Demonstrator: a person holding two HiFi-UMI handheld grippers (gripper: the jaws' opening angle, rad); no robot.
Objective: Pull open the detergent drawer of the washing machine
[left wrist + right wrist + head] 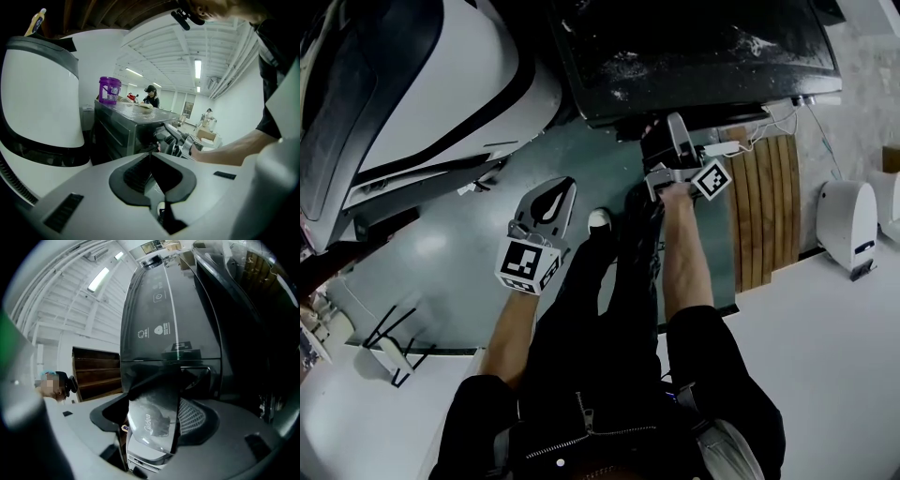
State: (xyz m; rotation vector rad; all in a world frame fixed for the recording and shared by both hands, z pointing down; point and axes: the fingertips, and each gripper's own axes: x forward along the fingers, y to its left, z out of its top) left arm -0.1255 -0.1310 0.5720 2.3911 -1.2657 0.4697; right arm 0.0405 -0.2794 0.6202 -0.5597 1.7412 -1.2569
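Note:
The dark washing machine fills the top of the head view, and its glossy front with white icons rises ahead in the right gripper view. My right gripper is raised against the machine's lower front edge. The drawer front, shiny with a printed logo, lies between its wide jaws, which stand open around it. I cannot tell whether the pads touch it. My left gripper hangs lower over the teal floor, away from the machine, its jaws shut on nothing.
A big white rounded machine stands at the left. A wooden slatted panel and a small white device are at the right. A purple bucket sits on the washer's top. People work far behind.

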